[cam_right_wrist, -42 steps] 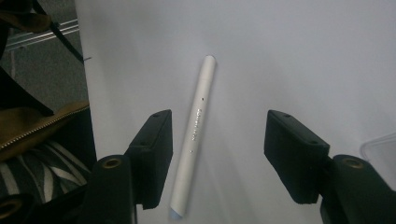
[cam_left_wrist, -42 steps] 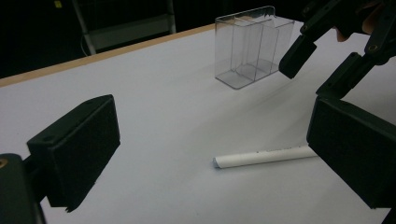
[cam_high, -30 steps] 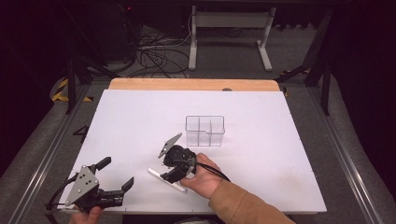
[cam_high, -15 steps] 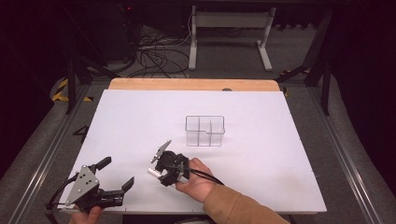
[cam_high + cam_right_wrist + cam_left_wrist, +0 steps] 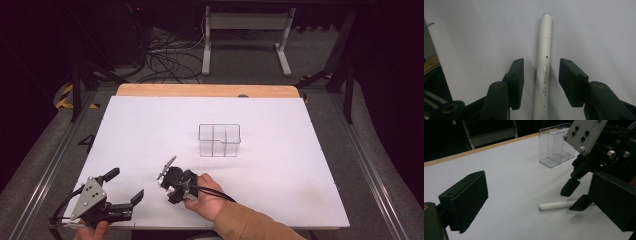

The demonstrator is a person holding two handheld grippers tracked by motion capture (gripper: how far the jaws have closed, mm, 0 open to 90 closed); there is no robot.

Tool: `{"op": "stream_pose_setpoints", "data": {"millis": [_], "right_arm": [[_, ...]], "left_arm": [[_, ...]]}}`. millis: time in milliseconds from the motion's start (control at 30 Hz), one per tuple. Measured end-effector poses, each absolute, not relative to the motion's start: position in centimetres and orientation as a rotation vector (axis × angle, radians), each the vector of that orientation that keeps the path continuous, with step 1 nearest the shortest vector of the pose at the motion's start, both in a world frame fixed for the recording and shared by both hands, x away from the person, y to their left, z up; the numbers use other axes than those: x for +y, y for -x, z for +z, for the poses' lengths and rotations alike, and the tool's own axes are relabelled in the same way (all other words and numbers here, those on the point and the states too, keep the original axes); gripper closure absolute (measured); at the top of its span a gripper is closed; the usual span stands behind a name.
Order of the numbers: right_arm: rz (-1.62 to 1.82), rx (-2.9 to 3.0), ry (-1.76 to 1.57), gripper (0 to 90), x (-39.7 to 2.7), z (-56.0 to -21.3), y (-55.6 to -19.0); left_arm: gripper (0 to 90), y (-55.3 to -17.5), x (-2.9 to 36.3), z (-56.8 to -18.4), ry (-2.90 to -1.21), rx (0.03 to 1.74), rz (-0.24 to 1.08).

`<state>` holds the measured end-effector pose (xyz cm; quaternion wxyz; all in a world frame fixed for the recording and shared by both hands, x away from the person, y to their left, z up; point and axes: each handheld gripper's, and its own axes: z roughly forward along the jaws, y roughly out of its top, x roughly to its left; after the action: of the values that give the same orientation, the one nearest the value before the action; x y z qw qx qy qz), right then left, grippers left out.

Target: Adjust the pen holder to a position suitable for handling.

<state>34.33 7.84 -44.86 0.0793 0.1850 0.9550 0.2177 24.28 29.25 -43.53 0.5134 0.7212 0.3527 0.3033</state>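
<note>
Right gripper view: a white cylindrical pen (image 5: pixel 543 67) printed "KEY POINTS" is seen lying on the white table (image 5: pixel 599 30), between the jaws of the right gripper (image 5: pixel 541 82). These jaws have just been closing, yet a gap is left at either side of the pen. The left gripper (image 5: pixel 122 186) is held wide open over the table's near edge, nothing within it. A clear plastic compartment box (image 5: pixel 219 140) stands farther back.

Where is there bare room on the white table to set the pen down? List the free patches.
The white table lies bare left of the clear divided box, right of it to the edge, and between box and wooden strip. Crowded: the near left, where the right gripper straddles the white pen beside the left gripper.
</note>
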Motion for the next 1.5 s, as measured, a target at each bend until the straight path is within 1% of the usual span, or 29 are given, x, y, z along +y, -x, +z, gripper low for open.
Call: {"op": "stream_pose_setpoints", "data": {"millis": [333, 833, 933, 1367, 1500], "right_arm": [[0.597, 2.831, -0.561, 60.8, 8.42, -45.14, -33.99], [0.56, 2.839, -0.538, 76.4, 8.87, -45.29, -33.77], [0.558, 2.841, -0.53, 77.8, 8.87, -45.29, -33.77], [0.565, 2.834, -0.518, 78.6, 8.85, -45.22, -33.65], [0.601, 2.826, -0.511, 78.5, 8.64, -44.71, -33.49]], "left_arm": [[3.5, -24.28, 29.24, -43.53, -1.735, 0.847, 0.729], [3.5, -24.29, 29.27, -43.55, -1.735, 0.847, 0.725], [3.5, -24.27, 29.21, -43.57, -1.736, 0.848, 0.721], [3.5, -24.28, 29.25, -43.56, -1.736, 0.848, 0.721], [3.5, -24.27, 29.25, -43.54, -1.735, 0.846, 0.725]]}}
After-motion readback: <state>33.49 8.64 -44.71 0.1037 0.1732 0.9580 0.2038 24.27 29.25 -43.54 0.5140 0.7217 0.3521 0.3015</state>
